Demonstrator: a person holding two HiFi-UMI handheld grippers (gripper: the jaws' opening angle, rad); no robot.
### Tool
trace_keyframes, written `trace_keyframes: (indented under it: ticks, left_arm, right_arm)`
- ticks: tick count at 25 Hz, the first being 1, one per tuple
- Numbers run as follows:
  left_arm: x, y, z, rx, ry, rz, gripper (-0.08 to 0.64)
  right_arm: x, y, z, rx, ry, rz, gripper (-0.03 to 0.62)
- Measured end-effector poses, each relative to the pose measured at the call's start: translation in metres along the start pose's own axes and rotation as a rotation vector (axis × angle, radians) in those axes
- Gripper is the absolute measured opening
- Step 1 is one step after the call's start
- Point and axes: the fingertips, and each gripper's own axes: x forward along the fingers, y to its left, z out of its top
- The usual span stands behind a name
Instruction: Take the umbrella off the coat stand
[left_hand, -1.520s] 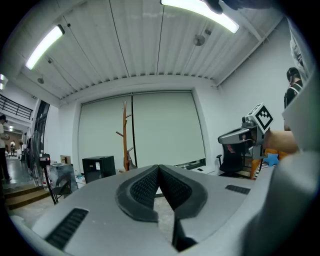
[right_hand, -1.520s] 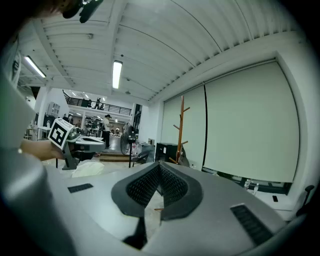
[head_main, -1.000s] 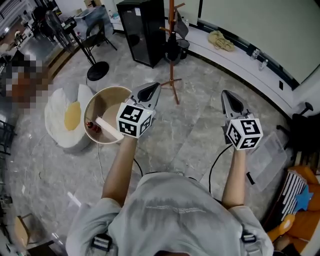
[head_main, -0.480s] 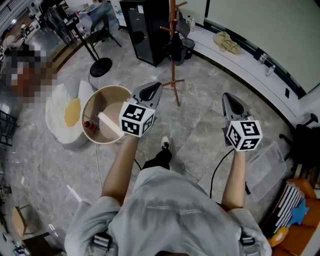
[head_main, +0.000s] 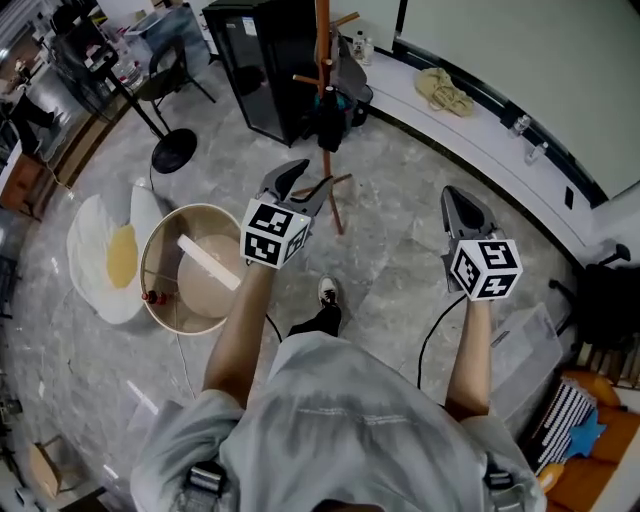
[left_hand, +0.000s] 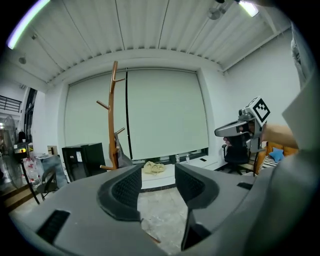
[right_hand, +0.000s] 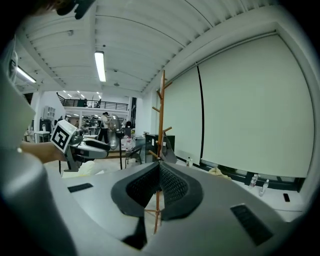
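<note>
While the dark umbrella (head_main: 329, 125) is hanging on the wooden coat stand (head_main: 322, 45), well ahead of both grippers, the left gripper (head_main: 291, 180) is opening its jaws with nothing between them. The right gripper (head_main: 461, 202) is pointing forward with its jaws pressed together, empty. A black cabinet (head_main: 255, 60) is standing just beside the stand.

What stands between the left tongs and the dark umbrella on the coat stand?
Nothing visible: only grey stone floor separates the left tongs, their empty jaws opening, from the dark folded umbrella on the brown wooden coat stand.
</note>
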Motion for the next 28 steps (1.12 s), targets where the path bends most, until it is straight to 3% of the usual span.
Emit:
trace_keyframes:
  ticks: [5,8,14,22,28]
  left_arm:
    - [0.081,0.062,-0.015,-0.033,0.101,-0.015,0.196]
    - [0.124,0.092,-0.027,-0.067,0.149,-0.021,0.196]
    - [0.194,0.139,-0.055,-0.130,0.222,0.030,0.225]
    - [0.289,0.181,-0.100,-0.192,0.296,0.133,0.308]
    - [0.342,0.204,-0.148,-0.205,0.408,0.240,0.345]
  right_arm:
    - [0.087,-0.041,0.008,0.055,0.045,-0.039,0.024]
    - [0.128,-0.053,0.010,0.083,0.049,-0.015,0.023]
    - [0.186,-0.087,-0.003,0.152,0.089,0.001,0.023]
    - [0.263,-0.127,-0.023,0.153,0.155,0.143,0.023]
    - [0.315,-0.154,-0.025,0.167,0.184,0.304,0.023]
